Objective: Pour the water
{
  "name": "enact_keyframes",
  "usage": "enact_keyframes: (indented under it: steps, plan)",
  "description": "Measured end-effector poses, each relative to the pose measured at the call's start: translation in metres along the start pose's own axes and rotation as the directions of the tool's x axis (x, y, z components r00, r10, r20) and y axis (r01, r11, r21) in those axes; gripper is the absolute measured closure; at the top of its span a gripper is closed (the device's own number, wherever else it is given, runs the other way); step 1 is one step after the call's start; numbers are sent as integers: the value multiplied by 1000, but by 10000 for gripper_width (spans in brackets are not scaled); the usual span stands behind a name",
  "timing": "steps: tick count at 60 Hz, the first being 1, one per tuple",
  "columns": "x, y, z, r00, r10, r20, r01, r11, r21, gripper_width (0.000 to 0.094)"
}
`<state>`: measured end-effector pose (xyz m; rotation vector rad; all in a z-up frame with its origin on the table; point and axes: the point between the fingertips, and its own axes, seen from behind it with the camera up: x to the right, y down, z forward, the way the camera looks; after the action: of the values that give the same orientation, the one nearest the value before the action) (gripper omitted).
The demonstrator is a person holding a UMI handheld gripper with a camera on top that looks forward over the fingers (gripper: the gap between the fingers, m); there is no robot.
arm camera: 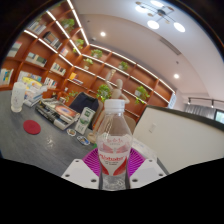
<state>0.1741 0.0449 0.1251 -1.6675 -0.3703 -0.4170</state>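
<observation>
Gripper (113, 170), bottom centre: we record both fingers clamped on clear water bottle (114, 140), upright; red lid (32, 127) at left

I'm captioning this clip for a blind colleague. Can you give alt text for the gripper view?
A clear plastic water bottle with a white cap and pink label stands upright between the gripper fingers, which appear to press on it. Beyond it, a table holds a red lid and clutter, with lit bookshelves behind.
</observation>
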Motion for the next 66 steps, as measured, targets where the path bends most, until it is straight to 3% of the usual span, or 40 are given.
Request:
enact_keyframes:
  steps: [8,19,34,51,58,66]
  plan:
    - [-74,-50,7,964,-264,30,262,964,41,605]
    - [-159,-127,17,811,-585,2,579,804,134,607]
    - [-249,-208,23,431,-892,-138,892,398,214,608]
    - [-296,-245,37,-102,-940,-326,976,-158,147,589]
    - [-303,-256,38,-227,-896,-383,952,-286,106,590]
    - [-304,-258,38,-238,-891,-386,952,-294,92,591]
